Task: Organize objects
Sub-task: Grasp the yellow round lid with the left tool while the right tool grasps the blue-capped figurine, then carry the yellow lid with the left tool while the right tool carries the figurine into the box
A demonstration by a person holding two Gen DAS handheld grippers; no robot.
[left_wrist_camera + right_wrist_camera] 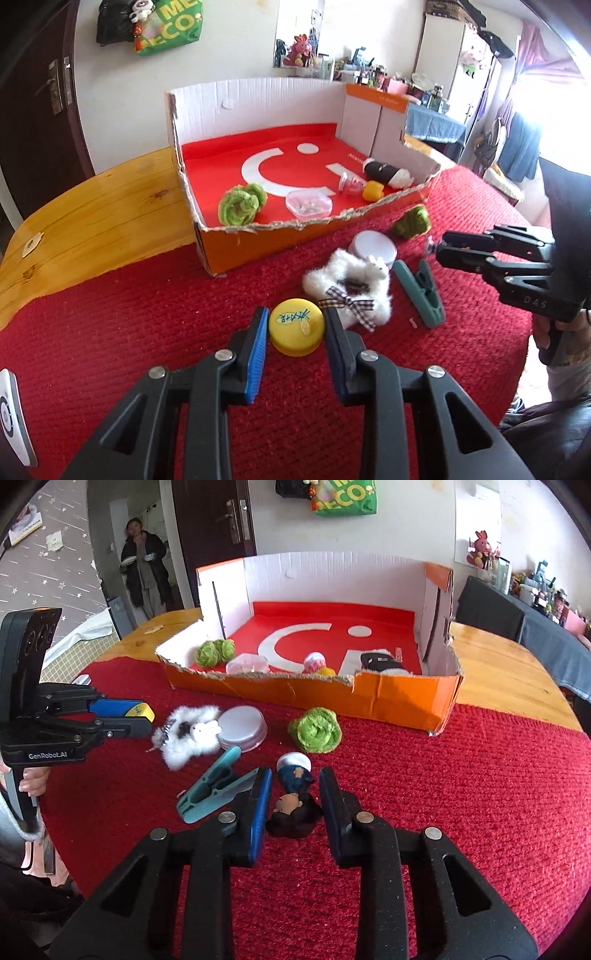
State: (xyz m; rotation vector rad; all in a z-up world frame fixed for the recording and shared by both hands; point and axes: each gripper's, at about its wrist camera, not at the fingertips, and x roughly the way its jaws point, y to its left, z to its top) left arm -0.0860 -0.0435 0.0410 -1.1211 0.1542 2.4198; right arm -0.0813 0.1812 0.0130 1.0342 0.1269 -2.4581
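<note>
My left gripper [295,325] is shut on a yellow bottle cap [297,332], which sits on the red mat with a blue pad against each side. From the right wrist view the same gripper [146,720] shows the cap [142,710] at its tips. My right gripper [295,786] is shut on a small doll figurine [295,797] that lies on the mat with its dark hair toward the camera. An open orange cardboard box [280,236] stands behind, holding a green scrunchie [242,205], a clear tub [308,205] and other small things.
Between the grippers lie a white furry clip [347,291], a round white lid [373,247], a teal clip [421,291] and a green knitted piece [412,221]. Wooden tabletop [92,221] flanks the mat. A person [142,565] stands in the far doorway.
</note>
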